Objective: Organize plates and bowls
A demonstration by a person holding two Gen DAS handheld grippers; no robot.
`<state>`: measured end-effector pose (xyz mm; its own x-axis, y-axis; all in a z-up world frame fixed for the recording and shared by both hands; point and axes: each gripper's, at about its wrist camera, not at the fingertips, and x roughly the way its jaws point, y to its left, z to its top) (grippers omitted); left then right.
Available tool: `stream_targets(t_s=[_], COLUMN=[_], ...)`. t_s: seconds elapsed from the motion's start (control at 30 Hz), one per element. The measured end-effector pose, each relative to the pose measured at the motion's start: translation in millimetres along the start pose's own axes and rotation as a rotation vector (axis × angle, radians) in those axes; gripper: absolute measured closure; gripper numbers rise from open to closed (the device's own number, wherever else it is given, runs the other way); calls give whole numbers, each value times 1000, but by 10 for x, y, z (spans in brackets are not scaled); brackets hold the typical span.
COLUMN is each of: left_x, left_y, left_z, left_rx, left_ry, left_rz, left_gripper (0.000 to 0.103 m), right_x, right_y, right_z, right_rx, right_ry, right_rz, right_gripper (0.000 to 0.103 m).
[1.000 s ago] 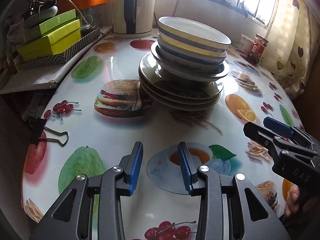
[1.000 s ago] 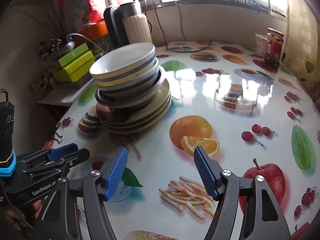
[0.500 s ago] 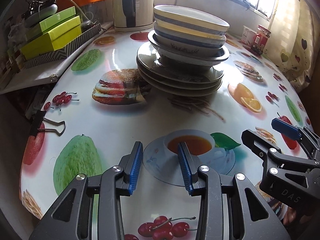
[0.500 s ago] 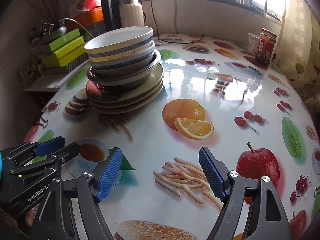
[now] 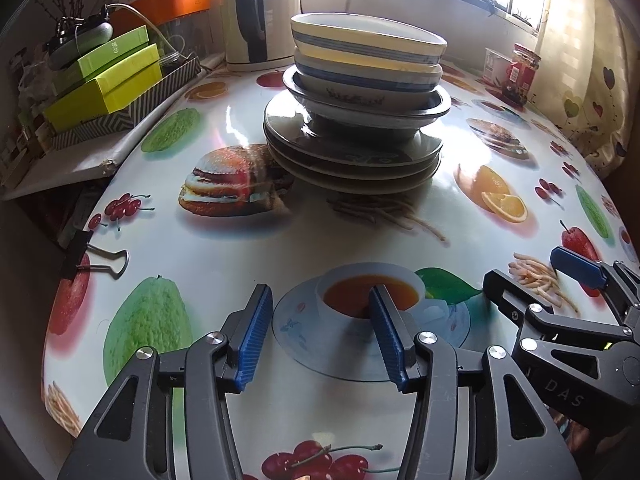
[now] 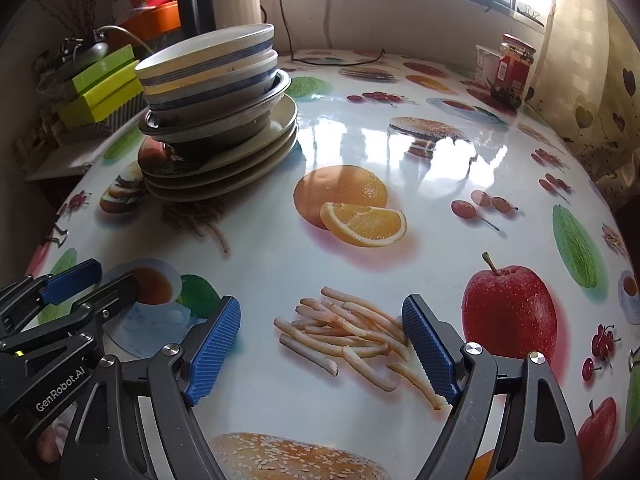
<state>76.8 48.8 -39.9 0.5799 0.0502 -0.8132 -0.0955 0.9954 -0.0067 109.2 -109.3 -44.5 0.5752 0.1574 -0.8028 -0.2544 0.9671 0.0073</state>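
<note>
Closest up is the left gripper (image 5: 318, 330), blue fingers (image 5: 254, 336) apart and opening wider right now, nothing between them, just the printed teacup on the tablecloth underneath. The right gripper (image 6: 320, 350) sits just beside it over a picture of fries, fingers spread wide and still opening too, also empty. Each one shows up at the edge of the other's view, so they're pretty close together, both hanging over the near edge of the table (image 5: 224, 256).

There's a black binder clip (image 5: 94, 258) clamped on the table's left edge.

Further in, well apart from both grippers, is the stack of dishes, standing on the table a bit to the left of the middle. At the bottom are the plates (image 5: 352, 168), looks like three or four nested, hard to count exactly. On top of those a wide dark-rimmed bowl (image 5: 366, 110), then two more blue-striped bowls (image 5: 368, 46) nested inside it. The top one sits a little tilted.

Behind the stack at the back is a cream and black kettle (image 5: 260, 12). Off to the left on a side shelf there are green boxes (image 5: 102, 80) piled up. Far right near the window there's a jar with a red label (image 6: 512, 70) and a white cup just beside it.
</note>
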Motion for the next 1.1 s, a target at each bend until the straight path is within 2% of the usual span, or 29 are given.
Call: stream_targets(t_s=[0.3, 0.5, 1.1], left_x=[1, -1, -1], left_y=[-7, -2, -1], left_z=[-16, -23, -24], left_rx=[-14, -22, -22], left_ry=[-15, -17, -17], left_rz=[8, 12, 13], left_gripper=[49, 48, 48], right_x=[8, 12, 9], right_y=[-20, -37, -51], right_z=[-14, -24, -34], right_rx=[5, 17, 18], right_ry=[-10, -12, -17], right_rz=[-20, -32, -34], right_gripper=[16, 10, 9])
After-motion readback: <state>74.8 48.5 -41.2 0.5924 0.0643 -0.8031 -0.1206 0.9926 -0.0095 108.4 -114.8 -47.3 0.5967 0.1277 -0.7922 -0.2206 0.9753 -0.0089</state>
